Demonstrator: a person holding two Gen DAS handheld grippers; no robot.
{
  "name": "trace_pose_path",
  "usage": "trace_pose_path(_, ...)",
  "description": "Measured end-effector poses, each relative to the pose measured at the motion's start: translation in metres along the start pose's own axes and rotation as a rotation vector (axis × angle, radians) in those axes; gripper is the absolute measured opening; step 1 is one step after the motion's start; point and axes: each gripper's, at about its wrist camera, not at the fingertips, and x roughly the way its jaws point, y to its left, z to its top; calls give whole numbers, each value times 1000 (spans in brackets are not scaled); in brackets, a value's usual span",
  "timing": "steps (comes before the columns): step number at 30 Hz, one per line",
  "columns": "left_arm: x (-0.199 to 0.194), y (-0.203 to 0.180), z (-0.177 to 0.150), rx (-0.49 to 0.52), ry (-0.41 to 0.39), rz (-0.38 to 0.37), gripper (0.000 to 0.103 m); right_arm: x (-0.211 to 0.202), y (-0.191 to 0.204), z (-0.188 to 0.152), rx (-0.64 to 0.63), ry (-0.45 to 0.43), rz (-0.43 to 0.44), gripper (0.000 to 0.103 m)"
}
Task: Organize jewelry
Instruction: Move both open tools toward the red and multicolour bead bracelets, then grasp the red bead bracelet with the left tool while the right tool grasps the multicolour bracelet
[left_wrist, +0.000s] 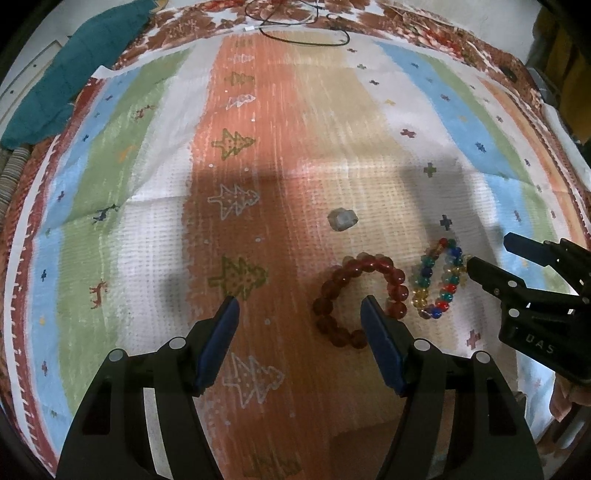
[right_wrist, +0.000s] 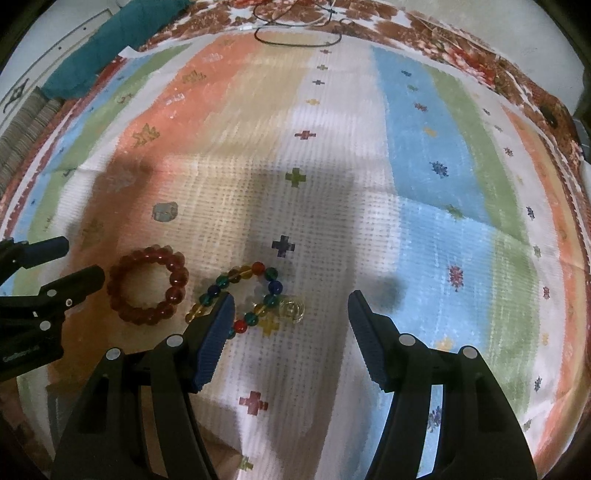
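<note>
Right wrist view: on a striped patterned cloth (right_wrist: 417, 155), from left to right, lie a small grey stone-like piece (right_wrist: 165, 211), a dark red bead bracelet (right_wrist: 147, 286), a multicoloured bead bracelet (right_wrist: 240, 299) bent into a loose loop, and a pale gold ring (right_wrist: 291, 309) touching it. All sit near the cloth's near edge, left of centre. The left gripper (right_wrist: 70, 262) enters from the left with fingers apart, empty, just beside the red bracelet. The right gripper (right_wrist: 291, 314) hangs over the ring, fingers wide, holding nothing. The bracelets look light, floppy and smooth; pinching across one strand of beads seems the surest hold.
</note>
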Motion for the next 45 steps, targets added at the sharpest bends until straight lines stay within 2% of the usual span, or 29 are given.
trace_pose_path(8, 17, -1, 4, 11, 35, -5, 66, 16, 4, 3, -29, 29, -17, 63)
trace_pose_path(9, 18, -2, 4, 13, 38, -5, 65, 18, 4, 3, -32, 35, -17, 60)
trace_pose_path(21, 35, -4, 4, 26, 59, 21, 57, 32, 5, 7, -39, 41, -26, 51)
trace_pose_path(23, 37, -4, 4, 21, 59, 24, 50, 33, 5, 7, -43, 38, -26, 46)
trace_pose_path(25, 38, -4, 4, 17, 58, 28, 37, 34, 6, 7, -55, 36, -24, 36)
trace_pose_path(27, 37, -2, 5, 8, 59, 23, 25, 34, 7, 8, -61, 36, -8, 19)
trace_pose_path(29, 37, -1, 5, 0, 59, 24, 18, 34, 7, 9, -64, 32, -5, 13)
trace_pose_path(34, 31, 2, 5, -6, 52, 18, 13, 29, 6, 7, -54, 15, 5, 11)
trace_pose_path(45, -1, -8, 1, -6, -16, -13, 13, -6, 12, 3, -57, -58, 19, 11)
